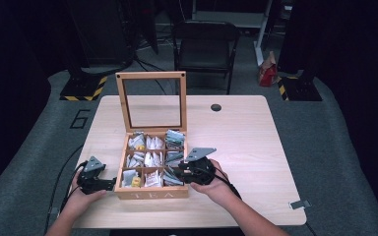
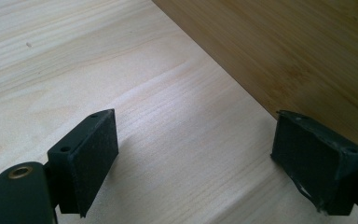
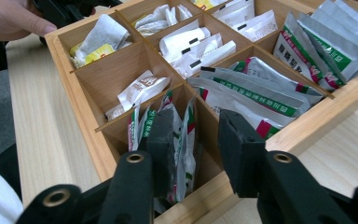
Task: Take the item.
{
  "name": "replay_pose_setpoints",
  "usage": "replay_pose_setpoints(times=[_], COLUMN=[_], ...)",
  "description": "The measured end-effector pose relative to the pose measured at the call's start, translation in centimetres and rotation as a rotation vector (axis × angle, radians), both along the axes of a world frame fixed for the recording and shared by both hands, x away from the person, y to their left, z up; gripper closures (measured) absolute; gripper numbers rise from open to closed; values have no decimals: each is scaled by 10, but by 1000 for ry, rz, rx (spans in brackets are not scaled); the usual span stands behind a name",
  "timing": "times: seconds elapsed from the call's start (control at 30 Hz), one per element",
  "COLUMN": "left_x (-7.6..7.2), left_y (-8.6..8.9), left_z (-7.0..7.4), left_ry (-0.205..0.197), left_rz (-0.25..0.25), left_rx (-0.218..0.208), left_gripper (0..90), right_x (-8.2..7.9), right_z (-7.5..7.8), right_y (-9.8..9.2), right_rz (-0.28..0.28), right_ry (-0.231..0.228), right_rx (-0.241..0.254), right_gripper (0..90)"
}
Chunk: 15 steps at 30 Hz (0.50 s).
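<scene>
Right gripper [image 3: 198,126]: jaws apart, lowered into the near corner compartment of the tea box [image 3: 74,93]. Green-and-white tea packets [image 3: 184,135] standing upright between the jaws, just beside the left one. Lower ends of the packets hidden behind that jaw and the box wall. Cannot tell whether either pad presses on a packet; a gap remains before the right jaw.

From the high view: right gripper [image 1: 179,173] tips lost among the packets at the box's near right corner, jaw gap not readable. Printing on the packets too small to read in either view.

Left gripper [image 2: 193,135]: jaws wide apart, nothing between them but bare table [image 2: 74,56]. Darker wooden wall of the box [image 2: 307,46] just ahead of the right jaw, top cut off by the frame edge. From the high view: left gripper [image 1: 109,184] lying low just beside the box's [image 1: 151,194] left wall, contact with the wall not resolvable.

Glazed lid [image 1: 120,103] standing upright beyond both grippers, seen from the high view. A hand [image 3: 9,18] cut off at the right gripper view's top left corner, beyond the far side of the box.
</scene>
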State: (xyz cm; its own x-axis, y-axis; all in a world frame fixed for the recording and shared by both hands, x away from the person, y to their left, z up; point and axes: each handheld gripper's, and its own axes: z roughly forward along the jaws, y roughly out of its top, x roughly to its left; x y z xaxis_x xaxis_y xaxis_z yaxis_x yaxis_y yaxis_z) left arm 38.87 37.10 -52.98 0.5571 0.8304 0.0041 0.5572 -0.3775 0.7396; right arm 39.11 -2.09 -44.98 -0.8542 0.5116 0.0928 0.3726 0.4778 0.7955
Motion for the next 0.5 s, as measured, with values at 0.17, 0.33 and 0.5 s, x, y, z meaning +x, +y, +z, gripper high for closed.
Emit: replay_pose_setpoints(times=[0.17,0.33,0.5], left_x=[0,0,0], left_y=[0,0,0], left_z=[0,0,0], left_ry=[0,0,0], left_rz=[0,1,1], left_rx=[-1,-1,-2], left_gripper=[139,139,139], right_x=[-1,1,1], right_z=[-2,-5,-7], right_y=[2,3,6], right_rz=[3,5,7], right_ry=[12,10,24], right_rx=[-5,-11,-15], right_gripper=[718,752,766])
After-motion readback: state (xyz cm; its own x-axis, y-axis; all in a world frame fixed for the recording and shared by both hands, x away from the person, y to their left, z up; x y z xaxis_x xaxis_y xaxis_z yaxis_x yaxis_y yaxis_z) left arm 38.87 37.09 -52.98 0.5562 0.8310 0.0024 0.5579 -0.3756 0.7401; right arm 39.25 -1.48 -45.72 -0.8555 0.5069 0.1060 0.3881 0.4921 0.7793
